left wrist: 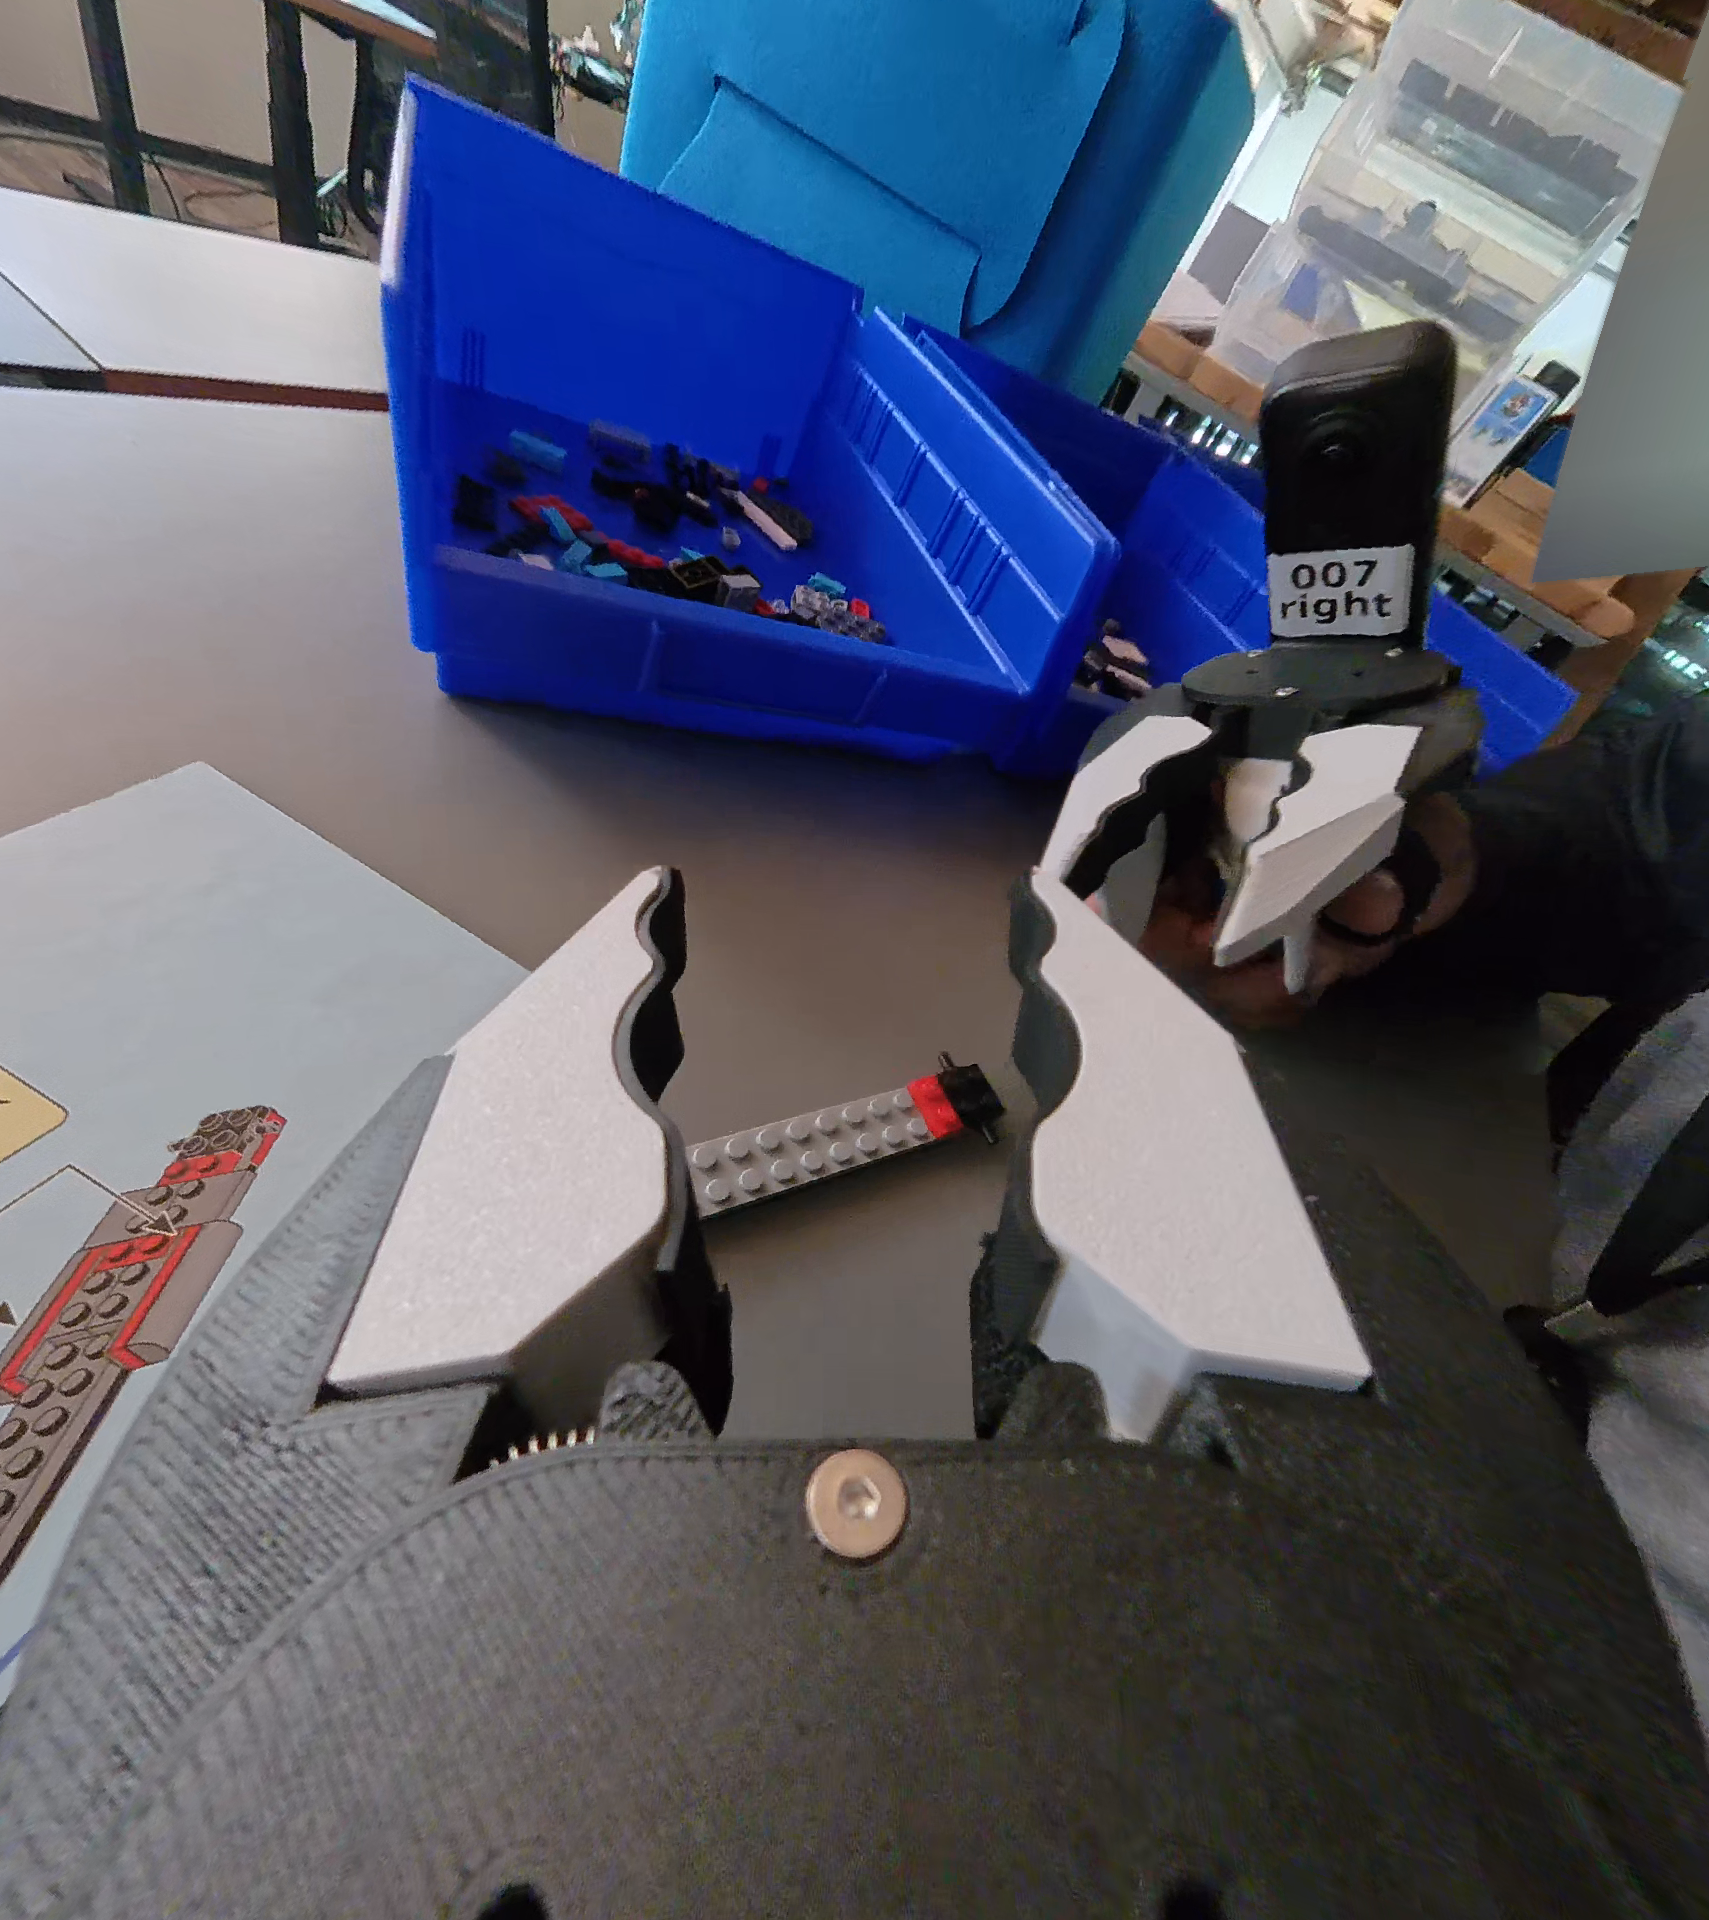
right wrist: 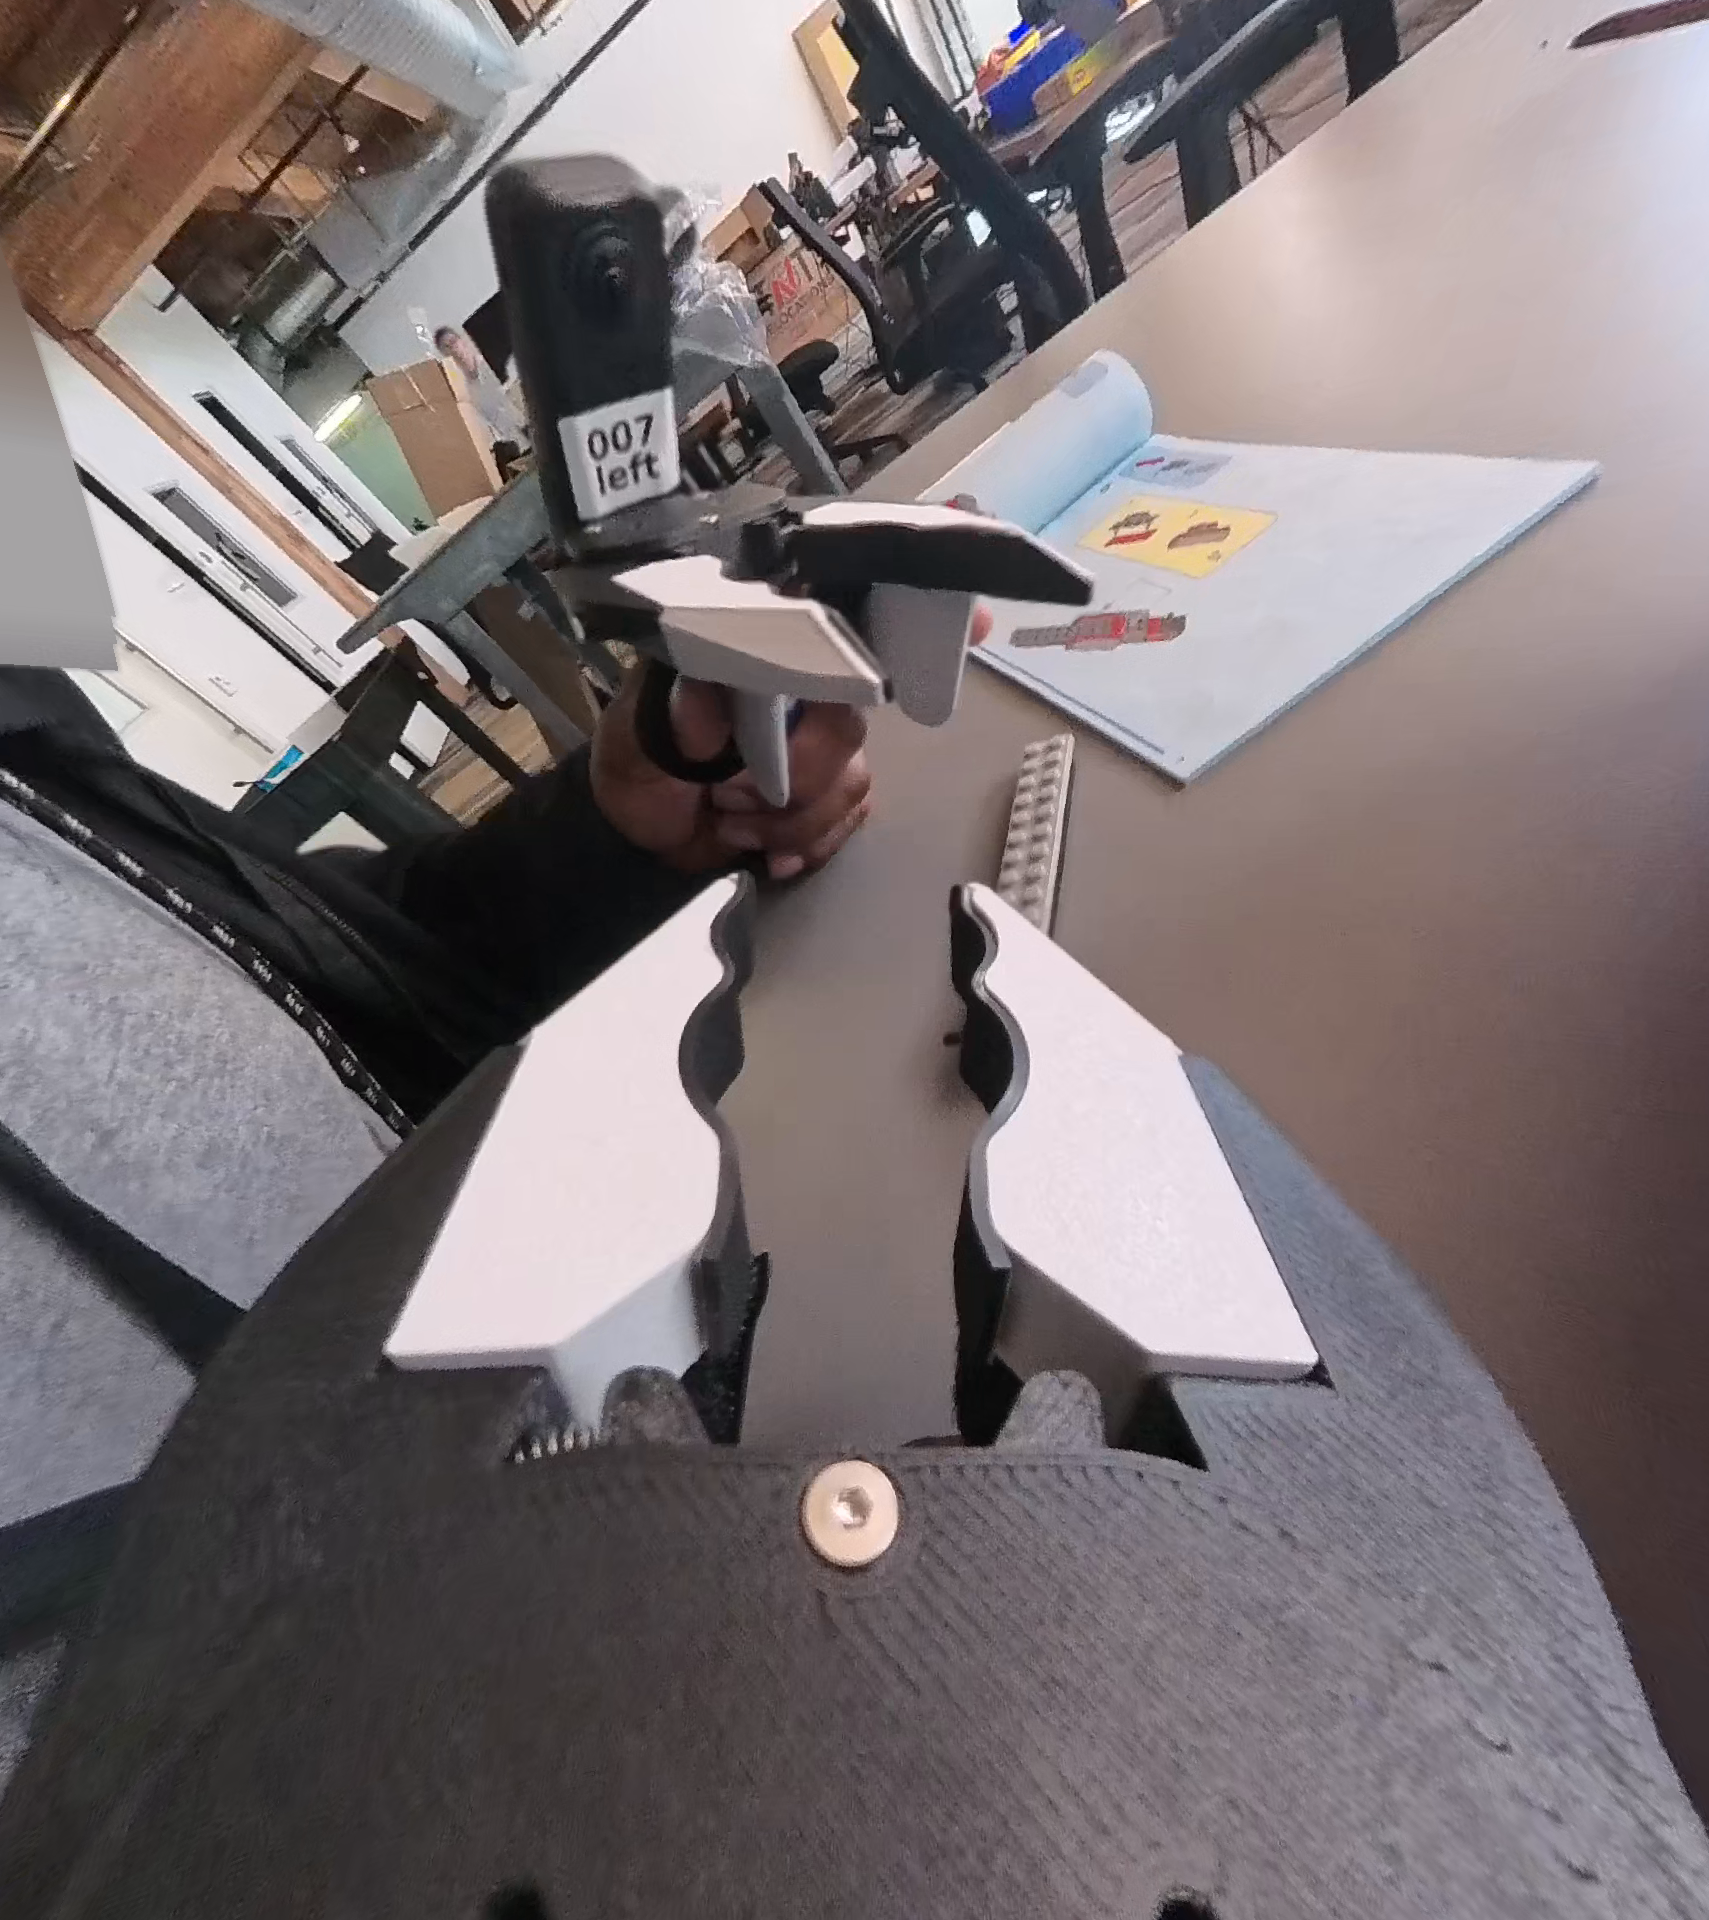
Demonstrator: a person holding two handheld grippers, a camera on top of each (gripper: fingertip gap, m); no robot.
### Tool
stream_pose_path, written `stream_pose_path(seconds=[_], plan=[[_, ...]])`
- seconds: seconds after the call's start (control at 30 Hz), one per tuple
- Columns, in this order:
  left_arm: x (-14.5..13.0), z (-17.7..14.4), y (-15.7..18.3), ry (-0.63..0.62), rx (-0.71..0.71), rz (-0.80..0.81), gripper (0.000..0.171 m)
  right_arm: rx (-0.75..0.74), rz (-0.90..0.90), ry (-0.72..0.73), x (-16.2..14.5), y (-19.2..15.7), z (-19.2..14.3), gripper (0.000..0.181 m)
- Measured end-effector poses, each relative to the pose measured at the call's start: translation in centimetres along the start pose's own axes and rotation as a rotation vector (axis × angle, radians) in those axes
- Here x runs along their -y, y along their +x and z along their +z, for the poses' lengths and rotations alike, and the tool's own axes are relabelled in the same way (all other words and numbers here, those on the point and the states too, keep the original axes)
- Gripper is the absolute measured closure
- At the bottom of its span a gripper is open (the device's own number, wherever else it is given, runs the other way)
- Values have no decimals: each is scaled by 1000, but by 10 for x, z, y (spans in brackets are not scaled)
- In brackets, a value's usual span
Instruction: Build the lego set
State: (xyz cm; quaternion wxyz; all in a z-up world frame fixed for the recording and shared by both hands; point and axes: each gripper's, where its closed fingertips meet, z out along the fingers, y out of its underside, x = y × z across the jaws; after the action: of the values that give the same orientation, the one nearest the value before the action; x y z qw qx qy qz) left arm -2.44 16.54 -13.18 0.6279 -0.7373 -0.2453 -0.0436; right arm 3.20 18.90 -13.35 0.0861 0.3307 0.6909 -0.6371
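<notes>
Dark table [left wrist: 206, 582] underneath everything. Blue bin [left wrist: 621, 416] of loose bricks at 12 o'clock, instruction booklet [left wrist: 154, 987] at 9. Left gripper [left wrist: 845, 914] with fingers apart, empty, framing grey lego plate [left wrist: 808, 1148] lying flat. Right gripper [right wrist: 845, 899] at 2 o'clock, fingers likewise apart, empty.

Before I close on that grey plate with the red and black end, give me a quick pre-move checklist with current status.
1. Left gripper open and empty: ok.
2. Right gripper open and empty: ok.
3. Grey plate flat on the table, nothing on top: ok.
4. Plate between left fingers: not ok, it lies lower, partly hidden by one finger.
5. Instruction booklet open, clear of the plate: ok.
6. Next pieces in the blue bin: cannot tell.
</notes>
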Motion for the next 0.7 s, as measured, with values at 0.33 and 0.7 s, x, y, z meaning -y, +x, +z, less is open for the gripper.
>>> stream_pose_path(seconds=[0.33,0.7], plan=[[18,-19,11,149,-75,16,110,-95,5,69,17,20,10,141],[16,-15,7,128,-61,-11,110,-120,0,79,18,23,10,141]])
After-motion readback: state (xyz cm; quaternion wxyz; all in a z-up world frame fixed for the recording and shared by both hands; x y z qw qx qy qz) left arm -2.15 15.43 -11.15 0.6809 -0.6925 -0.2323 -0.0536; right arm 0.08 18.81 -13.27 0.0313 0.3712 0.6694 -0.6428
